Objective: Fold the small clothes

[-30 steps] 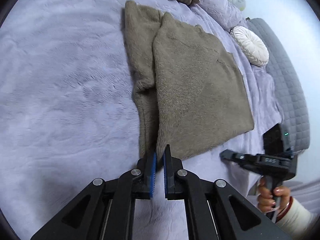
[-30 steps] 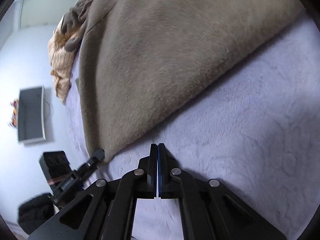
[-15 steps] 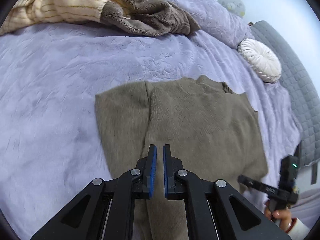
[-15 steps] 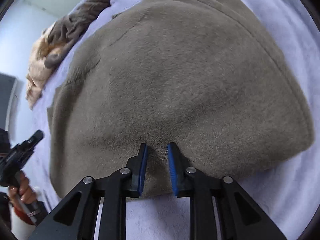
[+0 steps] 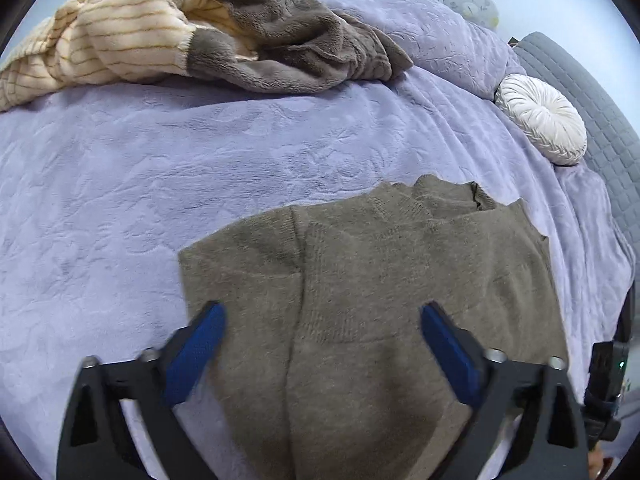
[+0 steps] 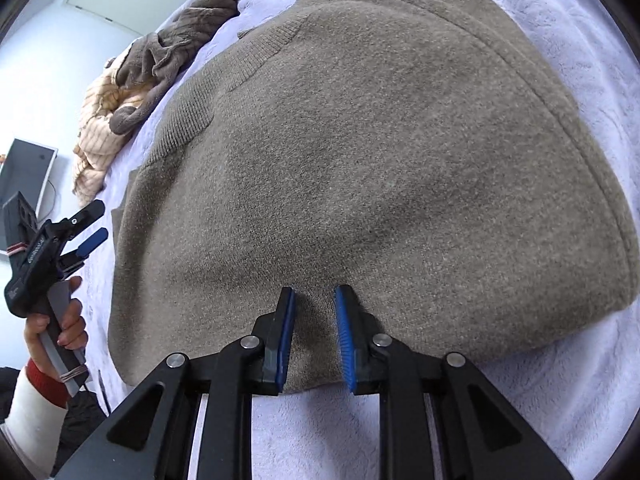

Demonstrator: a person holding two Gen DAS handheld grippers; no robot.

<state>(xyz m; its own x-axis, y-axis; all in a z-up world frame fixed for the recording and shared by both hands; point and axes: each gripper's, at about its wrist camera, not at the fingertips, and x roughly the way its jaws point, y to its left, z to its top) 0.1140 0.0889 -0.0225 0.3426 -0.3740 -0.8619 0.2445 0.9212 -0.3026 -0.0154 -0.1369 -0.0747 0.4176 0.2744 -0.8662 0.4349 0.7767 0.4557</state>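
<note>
Both tools now hang over the brown sweater (image 5: 400, 280), flat on the bed (image 5: 160, 168) near its front edge. Left tool (image 5: 320, 344) has just sprung wide, empty; right tool (image 6: 314, 336) stands slightly parted, gripping nothing. Next fold looks imminent.

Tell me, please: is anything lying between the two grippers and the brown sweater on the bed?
Nothing visible does. The left gripper and right gripper both hang open directly over the near part of the sweater. The other clothes lie far off on the blanket.
</note>
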